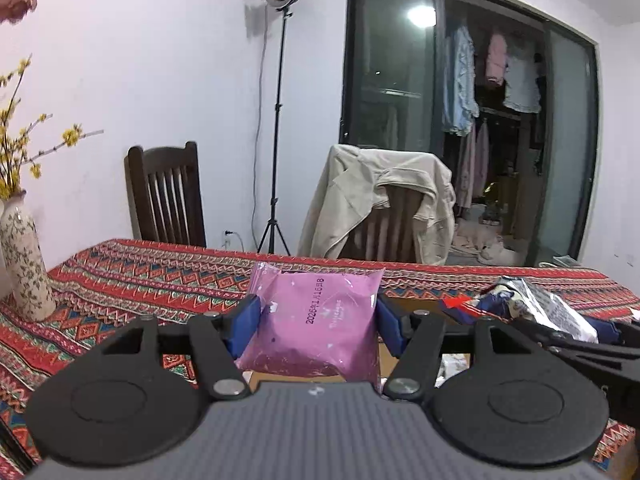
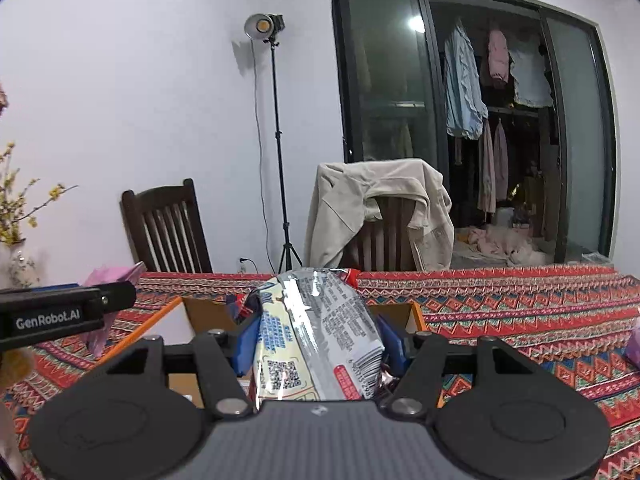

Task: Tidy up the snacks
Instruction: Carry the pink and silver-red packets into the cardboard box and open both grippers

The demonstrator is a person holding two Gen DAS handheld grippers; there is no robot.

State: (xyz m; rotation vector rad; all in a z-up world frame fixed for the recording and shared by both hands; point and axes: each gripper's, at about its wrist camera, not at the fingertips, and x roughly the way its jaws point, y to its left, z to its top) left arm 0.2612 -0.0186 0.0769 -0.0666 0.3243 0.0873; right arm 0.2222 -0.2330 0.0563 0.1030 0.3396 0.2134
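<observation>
My left gripper (image 1: 316, 326) is shut on a pink snack packet (image 1: 316, 320) and holds it above the table. My right gripper (image 2: 318, 344) is shut on a silver and white snack bag (image 2: 316, 332) with a QR code, held over an open cardboard box (image 2: 200, 312) with an orange edge. In the left wrist view the right gripper and its bag (image 1: 532, 308) show at the right, above the same box (image 1: 408, 306). In the right wrist view the left gripper's body (image 2: 60, 316) and the pink packet (image 2: 116, 276) show at the left.
The table has a red patterned cloth (image 1: 140, 280). A flowered vase (image 1: 24, 264) with yellow branches stands at the left. Two wooden chairs (image 1: 168, 196) stand behind the table, one draped with a beige jacket (image 1: 376, 200). A light stand (image 1: 276, 120) is against the wall. Another purple packet (image 2: 634, 344) lies at the right.
</observation>
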